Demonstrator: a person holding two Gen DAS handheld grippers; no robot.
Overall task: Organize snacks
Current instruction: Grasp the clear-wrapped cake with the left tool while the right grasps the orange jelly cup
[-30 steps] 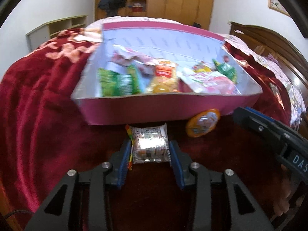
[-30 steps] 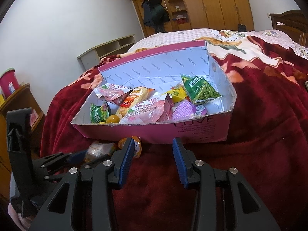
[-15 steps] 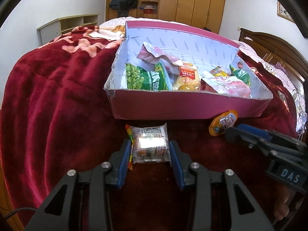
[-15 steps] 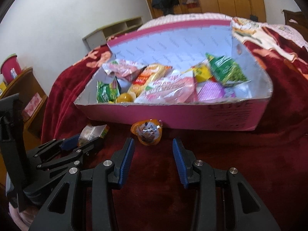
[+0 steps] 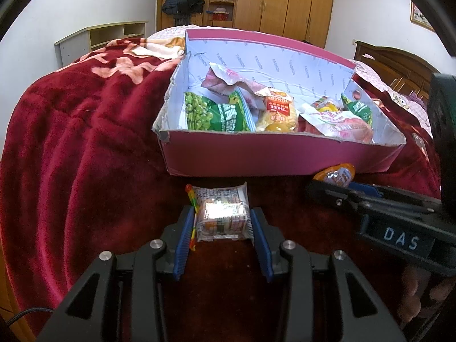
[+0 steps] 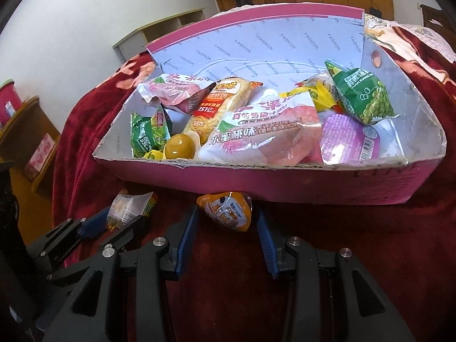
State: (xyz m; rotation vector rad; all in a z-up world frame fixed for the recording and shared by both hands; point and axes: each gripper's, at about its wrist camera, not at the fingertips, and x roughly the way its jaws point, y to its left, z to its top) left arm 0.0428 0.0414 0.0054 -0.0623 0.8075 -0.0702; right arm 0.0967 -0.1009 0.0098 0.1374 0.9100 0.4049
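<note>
On the red plush blanket (image 5: pixel 85 142) over the bed, the left gripper (image 5: pixel 222 222) has its jaws clamped on a small clear-wrapped square snack packet (image 5: pixel 221 213), just before the near wall of the pink cardboard box (image 5: pixel 256 156). Only the left wrist view shows this grip squarely; the right wrist view catches the packet's side. To the right, the right gripper (image 6: pixel 228 225) has its jaws apart around an orange foil-lidded jelly cup (image 6: pixel 228 211) lying on the blanket against the box; whether the pads touch it is unclear. The right wrist view alone shows the purple-lidded cup (image 6: pixel 347 139) inside the box.
</note>
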